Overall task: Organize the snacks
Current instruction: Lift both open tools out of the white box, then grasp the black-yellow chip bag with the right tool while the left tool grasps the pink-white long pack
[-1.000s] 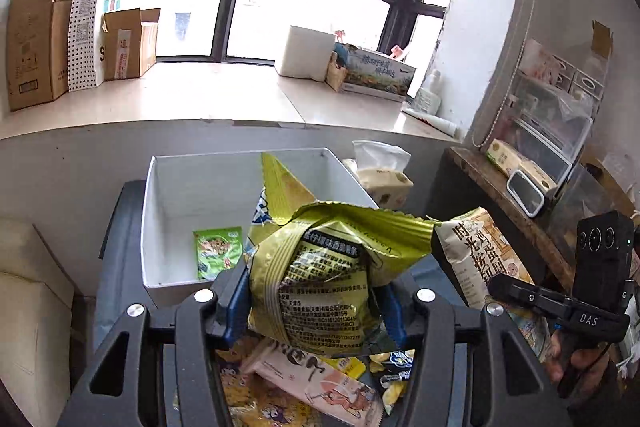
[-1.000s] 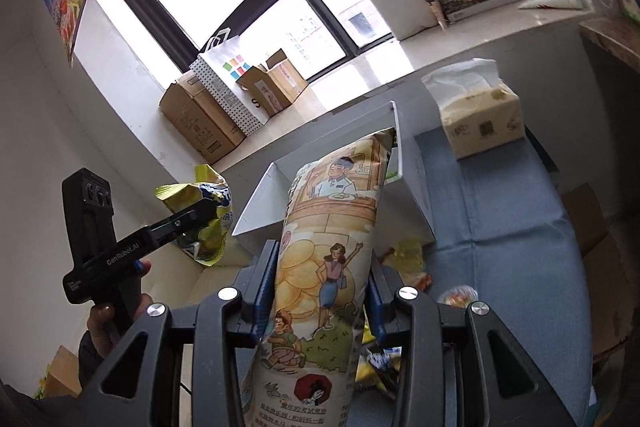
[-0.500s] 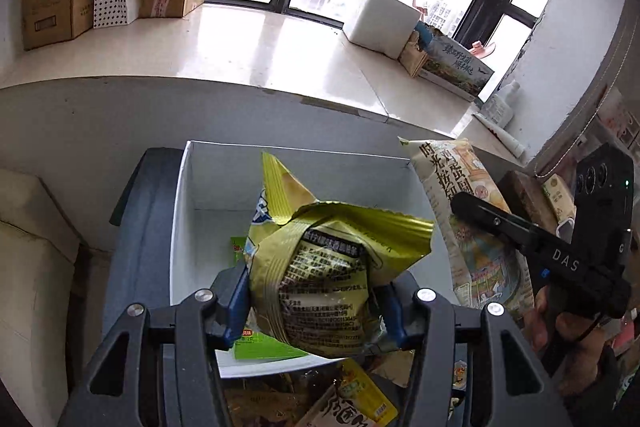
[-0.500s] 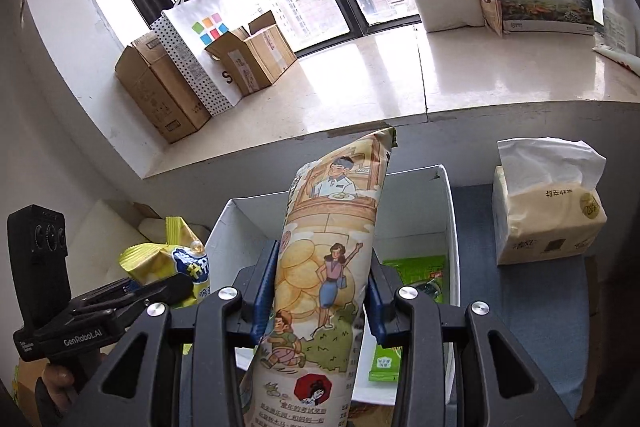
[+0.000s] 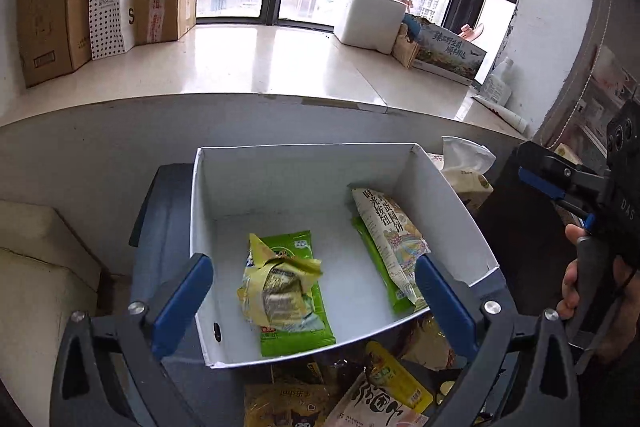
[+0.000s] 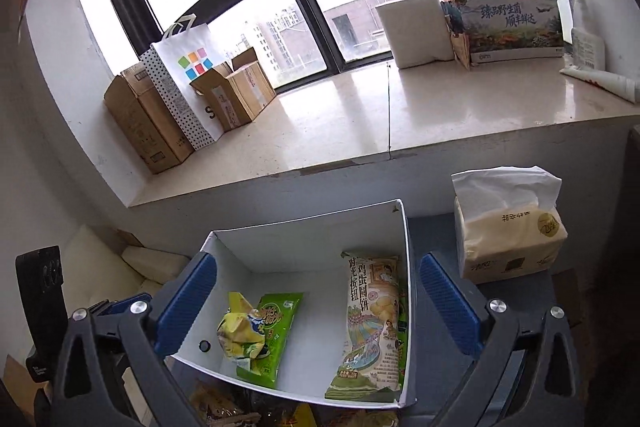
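A white open box (image 5: pixel 304 149) stands on the blue-grey table. Inside, a crumpled yellow bag (image 5: pixel 276 287) lies on a green packet (image 5: pixel 304 331). A tall cream illustrated packet (image 5: pixel 390 231) rests along the right wall on another green packet (image 5: pixel 370 247). My left gripper (image 5: pixel 312 263) hangs over the box's near side, its jaws opening wide, nothing pressed between the pads. My right gripper (image 6: pixel 318 261) hovers over the same box, its jaws opening too and gripping nothing; the cream packet (image 6: pixel 372 319) and yellow bag (image 6: pixel 238 333) lie below it. From the left wrist view, the right gripper (image 5: pixel 536 175) is at the right.
Several loose snack packs (image 5: pixel 360 387) lie in front of the box. A tissue pack (image 6: pixel 508 239) stands right of it. A wide windowsill (image 6: pixel 440 115) behind carries cardboard boxes (image 5: pixel 48 23) and a dotted paper bag (image 6: pixel 180 83). A person's hand (image 5: pixel 572 283) holds the right gripper.
Both grippers went from shut on their bags to wide open. The yellow bag and the cream packet have dropped and now lie in the white box. Both hands moved closer over it.
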Action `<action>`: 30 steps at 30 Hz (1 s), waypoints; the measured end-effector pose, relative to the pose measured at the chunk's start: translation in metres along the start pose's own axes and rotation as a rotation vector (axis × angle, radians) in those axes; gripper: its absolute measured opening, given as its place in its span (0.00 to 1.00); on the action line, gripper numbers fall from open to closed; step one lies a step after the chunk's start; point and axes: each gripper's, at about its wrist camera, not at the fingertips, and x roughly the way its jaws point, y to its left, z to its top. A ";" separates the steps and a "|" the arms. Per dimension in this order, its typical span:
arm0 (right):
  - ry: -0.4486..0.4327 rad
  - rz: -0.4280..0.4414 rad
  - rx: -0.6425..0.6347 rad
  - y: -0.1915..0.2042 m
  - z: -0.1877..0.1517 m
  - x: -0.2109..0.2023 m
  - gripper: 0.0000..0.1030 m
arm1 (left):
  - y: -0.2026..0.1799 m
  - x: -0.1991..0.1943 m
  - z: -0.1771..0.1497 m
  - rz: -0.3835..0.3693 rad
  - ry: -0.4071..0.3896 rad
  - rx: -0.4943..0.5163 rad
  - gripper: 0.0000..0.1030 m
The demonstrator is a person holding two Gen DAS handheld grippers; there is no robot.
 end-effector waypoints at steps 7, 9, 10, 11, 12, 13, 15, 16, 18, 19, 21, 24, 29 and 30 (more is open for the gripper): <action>-0.014 0.003 -0.163 0.026 -0.054 -0.059 1.00 | -0.029 -0.048 -0.045 0.032 -0.080 0.085 1.00; -0.024 -0.001 -0.199 0.030 -0.078 -0.076 1.00 | -0.033 -0.062 -0.063 0.025 -0.101 0.103 1.00; -0.021 -0.004 -0.210 0.030 -0.092 -0.084 1.00 | -0.034 -0.069 -0.073 0.018 -0.105 0.099 1.00; -0.013 -0.013 -0.217 0.030 -0.105 -0.090 1.00 | -0.034 -0.074 -0.082 0.009 -0.099 0.093 1.00; -0.004 -0.013 -0.215 0.027 -0.119 -0.096 1.00 | -0.034 -0.078 -0.093 -0.005 -0.097 0.086 1.00; 0.012 -0.015 -0.207 0.025 -0.133 -0.101 1.00 | -0.034 -0.083 -0.104 -0.014 -0.097 0.076 1.00; 0.053 -0.046 -0.182 0.017 -0.161 -0.106 1.00 | -0.034 -0.087 -0.124 -0.015 -0.082 0.060 1.00; 0.086 -0.078 -0.162 0.013 -0.174 -0.105 1.00 | -0.035 -0.087 -0.133 -0.013 -0.073 0.046 1.00; 0.135 -0.132 -0.096 0.001 -0.201 -0.104 1.00 | -0.036 -0.086 -0.150 -0.014 -0.055 0.021 1.00; 0.157 -0.143 -0.054 -0.006 -0.211 -0.103 1.00 | -0.036 -0.085 -0.157 -0.022 -0.045 0.008 1.00; 0.185 -0.130 0.022 -0.017 -0.227 -0.101 1.00 | -0.040 -0.082 -0.168 -0.033 -0.022 0.004 1.00; 0.216 -0.122 0.087 -0.028 -0.240 -0.094 1.00 | -0.045 -0.078 -0.177 -0.034 0.001 0.010 1.00; 0.258 -0.139 0.072 -0.025 -0.244 -0.076 1.00 | -0.047 -0.075 -0.183 -0.044 0.015 0.002 1.00; 0.266 -0.145 0.065 -0.024 -0.244 -0.072 1.00 | -0.046 -0.075 -0.182 -0.044 0.015 0.002 1.00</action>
